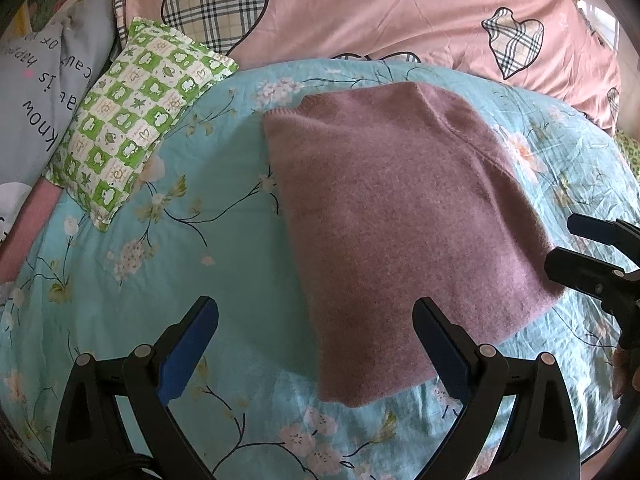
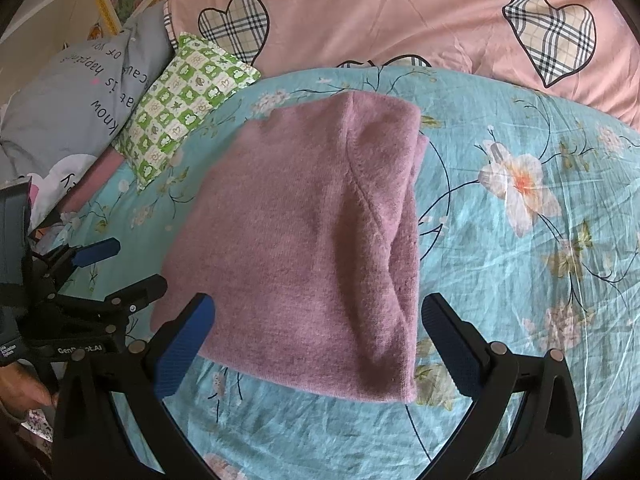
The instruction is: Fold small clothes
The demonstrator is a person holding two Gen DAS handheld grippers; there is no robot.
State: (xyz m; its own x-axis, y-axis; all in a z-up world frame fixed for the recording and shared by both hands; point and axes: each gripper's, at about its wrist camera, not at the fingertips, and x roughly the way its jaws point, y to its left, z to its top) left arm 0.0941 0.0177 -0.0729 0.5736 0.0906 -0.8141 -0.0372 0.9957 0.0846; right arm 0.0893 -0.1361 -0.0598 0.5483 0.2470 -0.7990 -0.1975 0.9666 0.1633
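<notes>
A mauve knitted garment (image 1: pixel 400 208) lies folded into a rough rectangle on the teal flowered sheet (image 1: pixel 224 220), its near hem toward me. My left gripper (image 1: pixel 316 308) is open and hovers just above the garment's near left corner, holding nothing. In the right wrist view the same garment (image 2: pixel 304 220) shows a folded-in sleeve along its right side. My right gripper (image 2: pixel 319 304) is also open, above the near hem, and holds nothing. Each gripper shows in the other's view: the right gripper (image 1: pixel 564 244) at the garment's right edge, the left gripper (image 2: pixel 138 264) at its left edge.
A green checked pillow (image 1: pixel 132 120) and a grey pillow with lettering (image 1: pixel 36 92) lie at the far left. A pink duvet with plaid hearts (image 1: pixel 360 12) covers the far side of the bed. A hand (image 2: pixel 20 384) holds the left gripper's handle.
</notes>
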